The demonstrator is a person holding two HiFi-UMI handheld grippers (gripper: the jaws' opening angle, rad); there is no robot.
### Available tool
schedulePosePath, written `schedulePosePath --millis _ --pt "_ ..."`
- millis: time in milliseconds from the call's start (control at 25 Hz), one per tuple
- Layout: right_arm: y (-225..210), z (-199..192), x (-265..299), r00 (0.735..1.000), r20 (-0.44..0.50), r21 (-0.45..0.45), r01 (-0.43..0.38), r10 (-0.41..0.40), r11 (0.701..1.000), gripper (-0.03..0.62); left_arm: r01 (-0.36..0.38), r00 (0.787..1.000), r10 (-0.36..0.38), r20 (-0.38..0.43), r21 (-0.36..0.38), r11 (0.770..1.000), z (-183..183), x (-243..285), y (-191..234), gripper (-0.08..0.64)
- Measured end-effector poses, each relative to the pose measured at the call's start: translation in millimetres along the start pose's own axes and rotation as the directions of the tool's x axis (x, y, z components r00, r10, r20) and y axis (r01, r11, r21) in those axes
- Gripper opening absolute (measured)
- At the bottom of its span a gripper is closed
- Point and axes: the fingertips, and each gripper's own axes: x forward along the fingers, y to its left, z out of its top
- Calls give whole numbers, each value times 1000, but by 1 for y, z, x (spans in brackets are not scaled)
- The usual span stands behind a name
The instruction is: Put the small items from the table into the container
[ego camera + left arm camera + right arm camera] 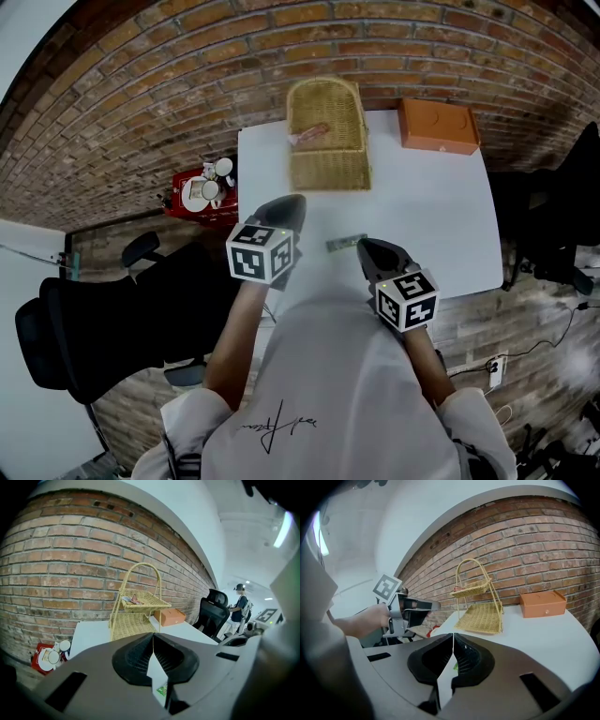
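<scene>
The left gripper and the right gripper both had their jaws together, with nothing visibly clamped. One small packet lay flat on the table between them, just beside the right gripper's tip. The wicker basket stood well apart at the far edge, with a pinkish item in its upper tier. Both grippers sat low and angled downward, probably for a pickup. The jaws would need to open first.

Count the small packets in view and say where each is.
2. One packet lies on the table between the left tool and right tool; another sits on the basket's upper tier. Others may be hidden beneath them.
</scene>
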Motion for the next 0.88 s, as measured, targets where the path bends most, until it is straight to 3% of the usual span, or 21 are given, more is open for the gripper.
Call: schedulePosePath --millis 480,760,880 --pt "-3 -1 0 1000 -7 20 3 -3 1000 21 -22 998 19 -56 -40 999 -44 -1 -7 9" --pt "-16 3 -3 999 10 38 31 -31 999 21 45 995 -57 -80 -138 989 -73 0 -20 11" --pt "-25 6 -6 999 25 49 40 -42 998 23 38 992 -56 -111 -158 987 -92 0 -21 11"
